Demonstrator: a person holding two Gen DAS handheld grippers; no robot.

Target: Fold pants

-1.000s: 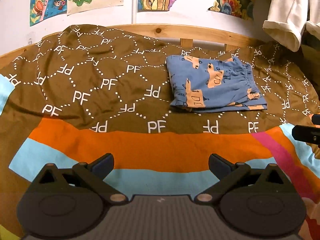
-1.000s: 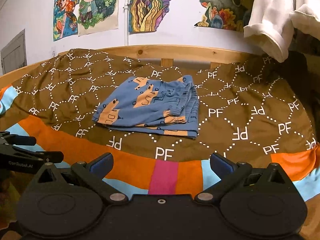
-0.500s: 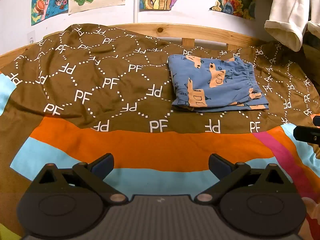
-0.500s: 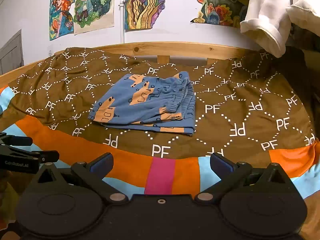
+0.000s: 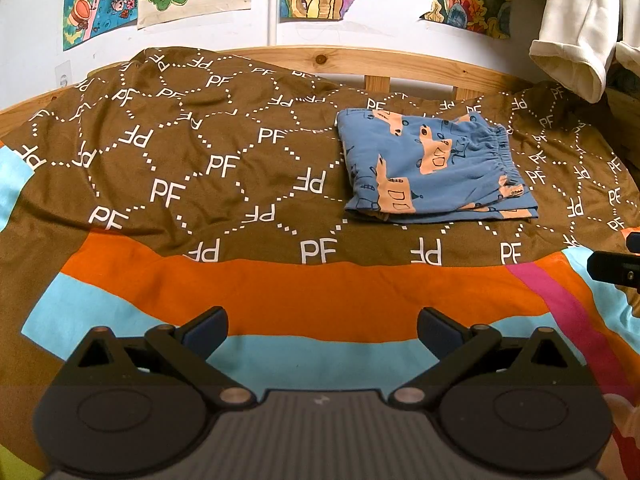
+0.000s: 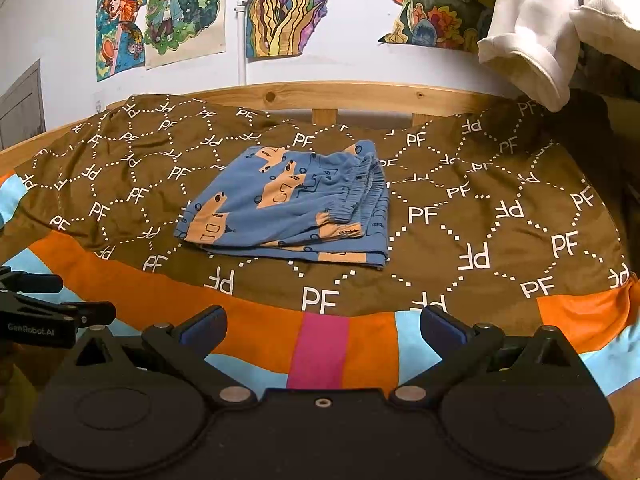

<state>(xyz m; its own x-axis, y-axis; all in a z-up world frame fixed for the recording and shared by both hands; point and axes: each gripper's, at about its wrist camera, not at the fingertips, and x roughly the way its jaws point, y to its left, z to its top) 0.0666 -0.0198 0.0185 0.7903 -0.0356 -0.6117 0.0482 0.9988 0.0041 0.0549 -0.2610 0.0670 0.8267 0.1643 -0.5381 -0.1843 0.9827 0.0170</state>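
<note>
Left gripper (image 5: 322, 326) spread wide, nothing between its fingers — hovering over the striped edge of the bedspread (image 5: 200, 184). Right gripper (image 6: 323, 325) just the same, wide and empty. The pants (image 5: 434, 170) lie folded on the bed, up at 1 o'clock from the left gripper, 12 o'clock from the right, well apart from both.

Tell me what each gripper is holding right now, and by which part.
Nothing is held. The left gripper and right gripper are both open and empty, apart from the folded blue pants lying on the bedspread.
</note>
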